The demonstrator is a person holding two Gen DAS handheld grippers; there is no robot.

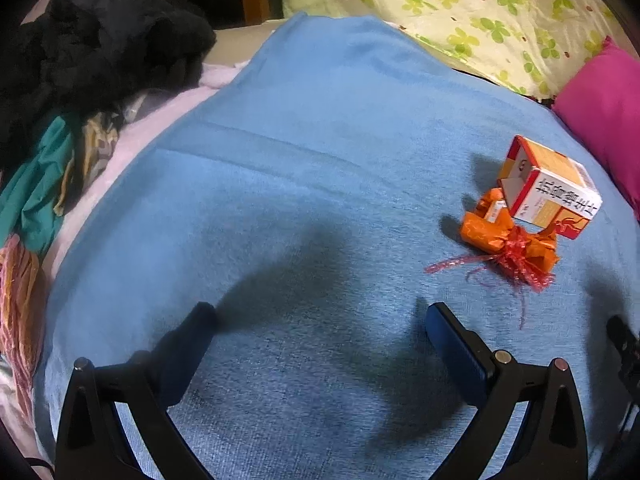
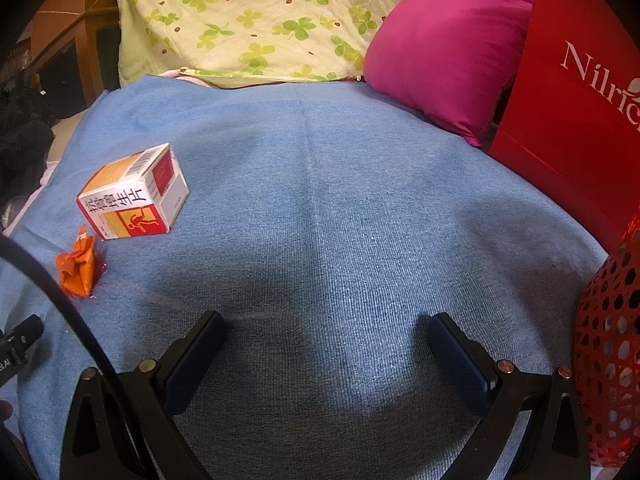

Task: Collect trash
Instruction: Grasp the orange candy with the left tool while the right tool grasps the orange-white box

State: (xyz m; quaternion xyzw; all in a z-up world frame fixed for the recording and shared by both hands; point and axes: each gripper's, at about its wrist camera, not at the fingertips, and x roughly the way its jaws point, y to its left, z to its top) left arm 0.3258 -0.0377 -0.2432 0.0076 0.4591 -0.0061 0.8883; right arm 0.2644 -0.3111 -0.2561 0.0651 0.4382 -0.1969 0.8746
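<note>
A white, orange and red medicine box (image 1: 550,188) lies on the blue blanket (image 1: 320,140), with an open flap. Touching it in front is a crumpled orange wrapper (image 1: 508,240) with a red ribbon. My left gripper (image 1: 320,316) is open and empty, low over the blanket, left of both. In the right wrist view the box (image 2: 134,194) and the wrapper (image 2: 78,266) lie at the left. My right gripper (image 2: 326,328) is open and empty, to their right. A red mesh basket (image 2: 612,352) stands at the right edge.
A pink pillow (image 2: 444,52) and a clover-print quilt (image 2: 248,16) lie at the back. A red paper bag (image 2: 572,112) stands at the right. Dark clothes (image 1: 92,44) and coloured fabrics (image 1: 36,196) are piled at the left. A black cable (image 2: 68,308) crosses the lower left.
</note>
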